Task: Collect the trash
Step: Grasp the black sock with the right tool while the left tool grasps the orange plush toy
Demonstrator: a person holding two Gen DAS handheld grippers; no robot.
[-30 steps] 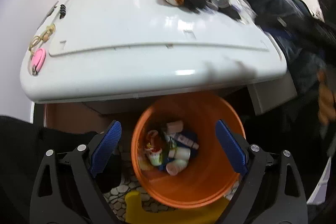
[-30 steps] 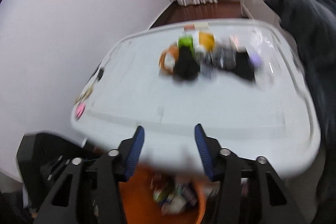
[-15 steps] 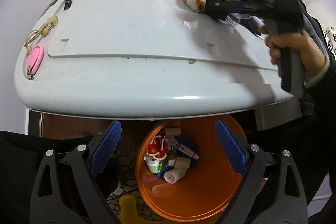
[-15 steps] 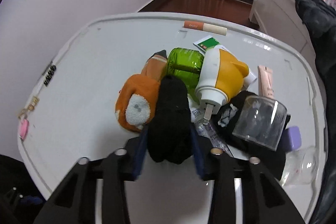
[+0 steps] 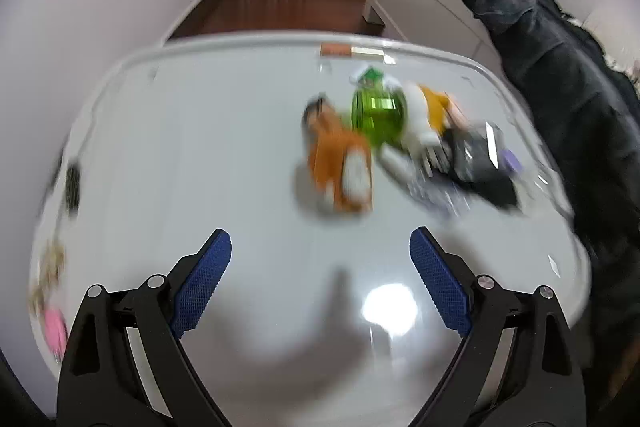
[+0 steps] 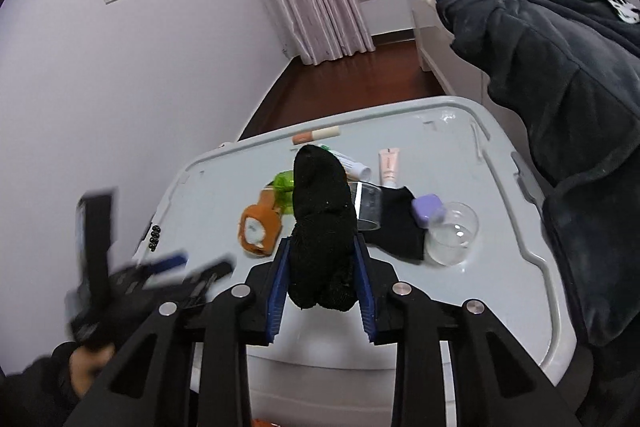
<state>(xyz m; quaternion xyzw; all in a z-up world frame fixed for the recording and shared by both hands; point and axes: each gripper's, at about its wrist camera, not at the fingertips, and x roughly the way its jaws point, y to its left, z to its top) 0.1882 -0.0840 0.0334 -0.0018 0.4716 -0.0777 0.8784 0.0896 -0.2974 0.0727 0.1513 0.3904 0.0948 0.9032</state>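
Observation:
My right gripper (image 6: 322,269) is shut on a black sock (image 6: 322,223) and holds it up above the white table (image 6: 460,283). My left gripper (image 5: 320,267) is open and empty over the near part of the table (image 5: 200,155); it shows blurred at the left of the right wrist view (image 6: 132,267). On the table lie an orange sock (image 5: 340,167) (image 6: 260,223), a green bottle (image 5: 378,117) (image 6: 284,187), a white and yellow bottle (image 5: 426,119), another black sock (image 6: 400,223), a clear cup (image 6: 452,233) and a purple block (image 6: 428,209).
A dark jacket (image 6: 560,67) hangs at the table's right side. A pink tube (image 6: 389,163) and an orange stick (image 6: 316,135) lie at the far edge. A black hair clip (image 6: 154,237) and a pink item (image 5: 54,323) sit at the left edge. A wall is at the left.
My right gripper closed on the black sock and lifted it off the pile, pulling back. My left gripper swung up from over the orange bin to face the table top.

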